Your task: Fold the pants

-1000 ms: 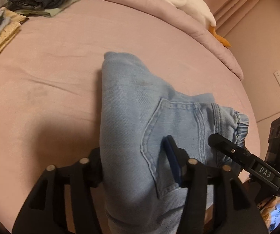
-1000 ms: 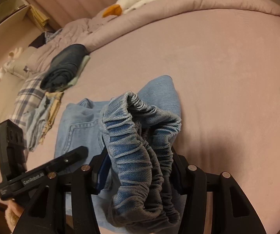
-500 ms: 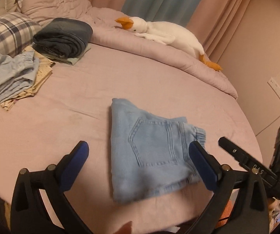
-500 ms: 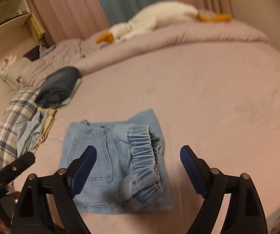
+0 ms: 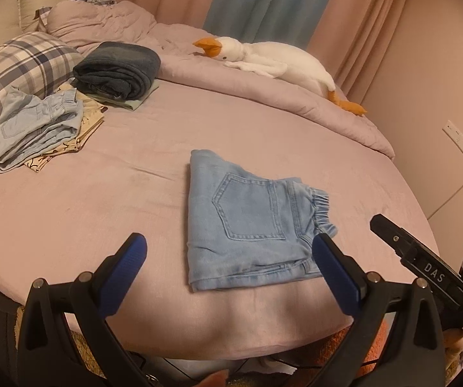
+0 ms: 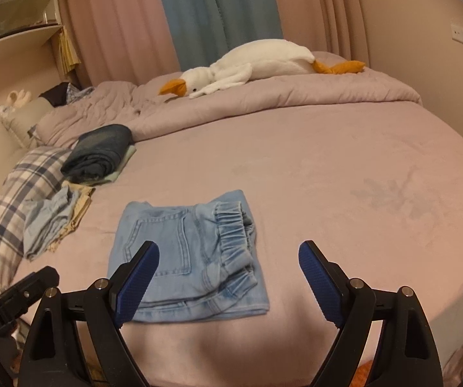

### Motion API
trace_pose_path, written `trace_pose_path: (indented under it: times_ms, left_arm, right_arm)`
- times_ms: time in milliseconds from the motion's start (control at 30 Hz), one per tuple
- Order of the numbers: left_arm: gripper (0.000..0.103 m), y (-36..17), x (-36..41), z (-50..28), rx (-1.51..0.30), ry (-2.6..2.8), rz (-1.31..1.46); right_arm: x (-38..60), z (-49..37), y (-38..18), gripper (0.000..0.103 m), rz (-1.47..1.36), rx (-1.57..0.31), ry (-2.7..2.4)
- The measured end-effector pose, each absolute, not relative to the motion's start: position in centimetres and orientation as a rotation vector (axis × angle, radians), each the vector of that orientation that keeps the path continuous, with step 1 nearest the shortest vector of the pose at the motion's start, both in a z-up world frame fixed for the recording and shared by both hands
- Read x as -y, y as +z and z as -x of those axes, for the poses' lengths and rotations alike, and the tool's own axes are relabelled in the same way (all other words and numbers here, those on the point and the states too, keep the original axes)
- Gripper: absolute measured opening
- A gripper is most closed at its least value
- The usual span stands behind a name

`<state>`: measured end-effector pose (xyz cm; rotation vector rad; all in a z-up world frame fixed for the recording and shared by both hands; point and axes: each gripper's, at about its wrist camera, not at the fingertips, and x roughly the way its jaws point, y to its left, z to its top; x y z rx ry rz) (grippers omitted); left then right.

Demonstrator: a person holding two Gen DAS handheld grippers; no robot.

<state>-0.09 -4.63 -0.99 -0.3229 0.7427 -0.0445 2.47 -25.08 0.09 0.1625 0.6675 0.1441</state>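
Light blue denim pants (image 5: 247,222) on a dusty pink bedsheet (image 5: 102,200); white plush goose (image 5: 276,61) with orange beak and feet; blue-and-white plaid pillow (image 5: 12,71); dark navy folded garment (image 5: 118,67); pink and teal curtains (image 6: 212,9); blue gripper pads (image 6: 136,282)

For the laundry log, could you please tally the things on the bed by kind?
Folded or piled garments: 5: light jeans, dark jeans, green item, pale blue pants, cream item
Plush goose: 1
Plaid pillow: 1
Total: 7
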Motion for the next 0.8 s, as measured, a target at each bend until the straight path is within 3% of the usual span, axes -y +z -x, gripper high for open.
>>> trace_pose_path:
  times_ms: [800]
  left_arm:
    - [0.102, -0.97, 5.13, 1.11, -0.732, 0.002, 0.267]
  right_arm:
    - [24.39, -1.40, -0.11, 0.088, -0.151, -0.667, 0.166]
